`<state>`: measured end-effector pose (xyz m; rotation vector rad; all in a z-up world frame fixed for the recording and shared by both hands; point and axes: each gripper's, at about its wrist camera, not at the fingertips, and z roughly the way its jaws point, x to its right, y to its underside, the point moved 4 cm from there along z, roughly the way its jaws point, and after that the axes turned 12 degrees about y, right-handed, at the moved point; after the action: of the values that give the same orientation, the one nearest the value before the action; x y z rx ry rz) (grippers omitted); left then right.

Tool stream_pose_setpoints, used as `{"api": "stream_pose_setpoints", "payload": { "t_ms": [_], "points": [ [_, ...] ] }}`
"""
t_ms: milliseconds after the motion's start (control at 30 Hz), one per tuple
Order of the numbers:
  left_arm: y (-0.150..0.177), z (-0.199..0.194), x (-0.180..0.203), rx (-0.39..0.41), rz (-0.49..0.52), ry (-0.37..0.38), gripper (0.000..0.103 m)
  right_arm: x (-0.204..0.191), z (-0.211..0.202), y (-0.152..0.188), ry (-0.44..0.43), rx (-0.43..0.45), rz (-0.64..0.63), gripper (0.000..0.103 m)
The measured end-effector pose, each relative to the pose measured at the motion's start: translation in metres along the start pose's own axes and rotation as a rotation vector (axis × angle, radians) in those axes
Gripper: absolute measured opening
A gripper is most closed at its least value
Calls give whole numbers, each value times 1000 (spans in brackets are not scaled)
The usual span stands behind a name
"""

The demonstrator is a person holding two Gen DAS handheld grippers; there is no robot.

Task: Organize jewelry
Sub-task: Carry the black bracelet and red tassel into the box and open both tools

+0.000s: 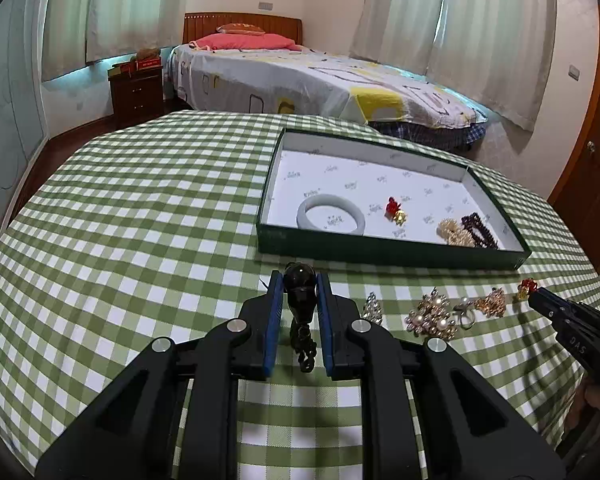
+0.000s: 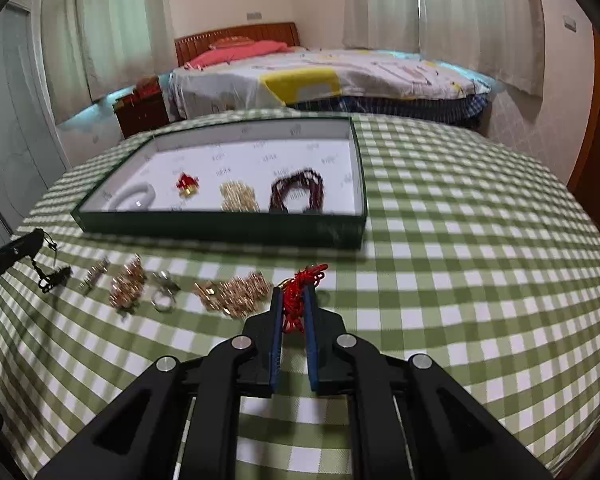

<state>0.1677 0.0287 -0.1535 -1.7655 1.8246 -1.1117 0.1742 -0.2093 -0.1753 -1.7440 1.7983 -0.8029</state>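
Green-checked cloth covers the surface point(image 1: 140, 208). Left gripper point(image 1: 298, 312) has its jaws pinching a black bead pendant point(image 1: 299, 298), its dark tassel hanging between the blue pads. Right of it on the cloth lies a row: crystal piece point(image 1: 372, 307), pearl-and-gold brooch point(image 1: 432, 316), silver ring point(image 1: 465, 314), gold brooch point(image 1: 491, 302). Right gripper point(image 2: 293, 304) has its jaws closed on a red knotted charm point(image 2: 300, 292) at the row's right end, just off the cloth. Behind the row, the green tray point(image 1: 388, 250) holds a pale bangle point(image 1: 331, 216), red-gold charm point(image 1: 396, 210), gold beads point(image 1: 456, 232), dark bead strand point(image 1: 480, 230).
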Motion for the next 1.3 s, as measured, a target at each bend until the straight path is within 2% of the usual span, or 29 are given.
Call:
{"api": "stream_pose_setpoints", "payload": {
  "t_ms": [300,533,933,1100,1300],
  "points": [
    [-21,-7,11,34,4,31,17,-2,-20,-32,-37,88,23,11],
    [-52,0,23,71,27,59,17,-7,-19,-68,-60,155,29,11],
    [-112,45,38,118,88,94,17,-25,2,-122,-93,236,40,11],
    [-122,87,34,64,85,99,17,-35,33,-127,-95,200,30,11],
    [-116,148,17,-73,57,84,17,-43,77,-119,-102,94,21,11]
  ]
}}
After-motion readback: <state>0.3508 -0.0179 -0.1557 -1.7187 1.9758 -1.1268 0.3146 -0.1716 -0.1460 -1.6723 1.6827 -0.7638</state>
